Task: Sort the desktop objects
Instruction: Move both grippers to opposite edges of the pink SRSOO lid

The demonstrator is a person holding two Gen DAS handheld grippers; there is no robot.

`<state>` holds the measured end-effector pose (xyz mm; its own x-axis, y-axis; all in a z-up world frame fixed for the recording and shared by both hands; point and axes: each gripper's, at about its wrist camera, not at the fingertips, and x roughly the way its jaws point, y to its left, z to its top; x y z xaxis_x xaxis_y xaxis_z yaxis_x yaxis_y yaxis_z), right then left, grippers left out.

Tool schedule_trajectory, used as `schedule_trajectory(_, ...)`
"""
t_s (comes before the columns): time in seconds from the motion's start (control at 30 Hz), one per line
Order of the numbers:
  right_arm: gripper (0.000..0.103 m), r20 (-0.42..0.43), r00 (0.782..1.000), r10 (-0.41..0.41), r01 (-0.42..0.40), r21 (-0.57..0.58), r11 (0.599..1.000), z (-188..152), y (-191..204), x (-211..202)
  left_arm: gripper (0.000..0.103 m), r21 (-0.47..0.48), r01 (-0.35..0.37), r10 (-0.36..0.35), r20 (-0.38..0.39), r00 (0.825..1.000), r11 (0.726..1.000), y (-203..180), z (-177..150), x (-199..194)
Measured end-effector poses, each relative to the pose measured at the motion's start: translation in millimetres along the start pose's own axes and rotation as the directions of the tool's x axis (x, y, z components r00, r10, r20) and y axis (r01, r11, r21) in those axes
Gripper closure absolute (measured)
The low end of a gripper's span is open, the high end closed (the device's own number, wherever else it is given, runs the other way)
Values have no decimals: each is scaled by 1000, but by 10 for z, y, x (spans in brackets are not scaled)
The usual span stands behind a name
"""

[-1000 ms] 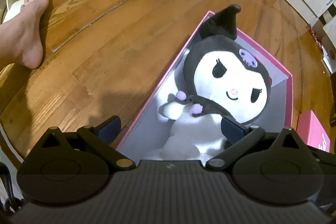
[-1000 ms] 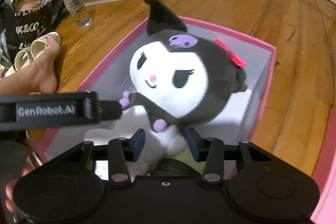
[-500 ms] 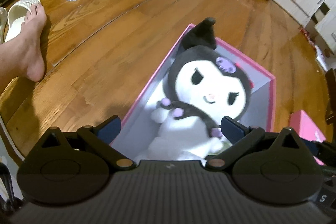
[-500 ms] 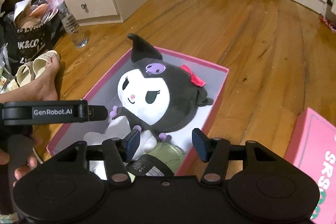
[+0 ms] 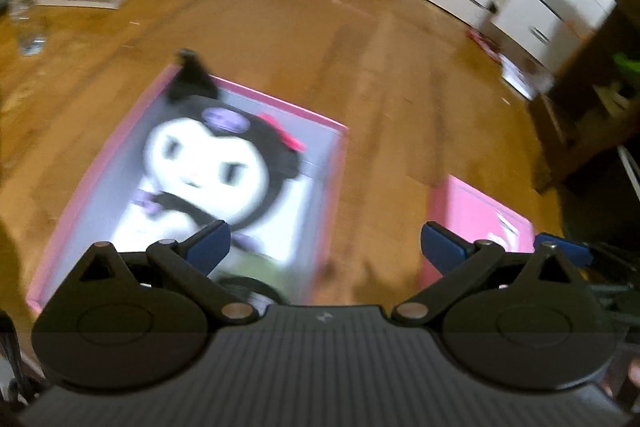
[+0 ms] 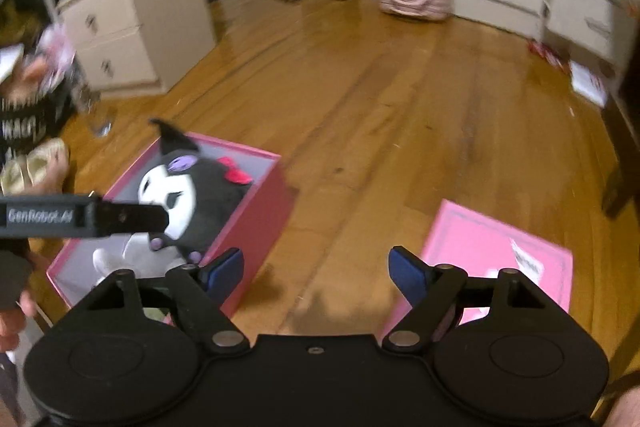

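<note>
My left gripper (image 5: 322, 241) hung with its jaws spread wide and gripping nothing, above the wooden floor (image 5: 380, 75) between the pink box (image 5: 336, 163) and the pink lid (image 5: 480, 211). My right gripper (image 6: 316, 269) was likewise spread and held nothing. The plush doll (image 6: 192, 195) lay in the box, its lower body cut off by my gripper frames. The left view was badly blurred, and the lid's label was unreadable.

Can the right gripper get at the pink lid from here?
Probably yes. The right gripper is open and empty, and the pink lid lies flat on bare wood floor just beyond its right finger, with nothing on it or between them.
</note>
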<state>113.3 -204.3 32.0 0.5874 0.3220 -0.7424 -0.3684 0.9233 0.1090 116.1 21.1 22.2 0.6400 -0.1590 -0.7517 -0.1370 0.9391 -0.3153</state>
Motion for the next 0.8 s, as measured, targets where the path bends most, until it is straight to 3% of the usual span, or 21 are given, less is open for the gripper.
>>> schedule_trajectory(0.03,10,-1,1000,-1,1,36,999,-56,-163,-23,0,17,12,-12,-9,1000,1000,-105,-36,49)
schedule_trajectory(0.33,10,-13,993,-115,113,302,947,-572,-1339,-165,0,203,96,-78,-95,992,974,-1025,-445,484)
schedule_trajectory(0.5,10,44,989,-142,125,274,954,-763,-1564,-131,0,259,110,-77,-135,988,960,-1263,-566,762)
schedule_trajectory(0.63,10,-66,976,-206,216,381,899,-856,-1805,66,0,290,130,-85,-163,983,948,-1405,-664,987)
schedule_trajectory(0.8,10,-77,983,-166,183,426,886,-1020,-1944,261,0,329,139,-72,-207,976,934,-1518,-802,1280)
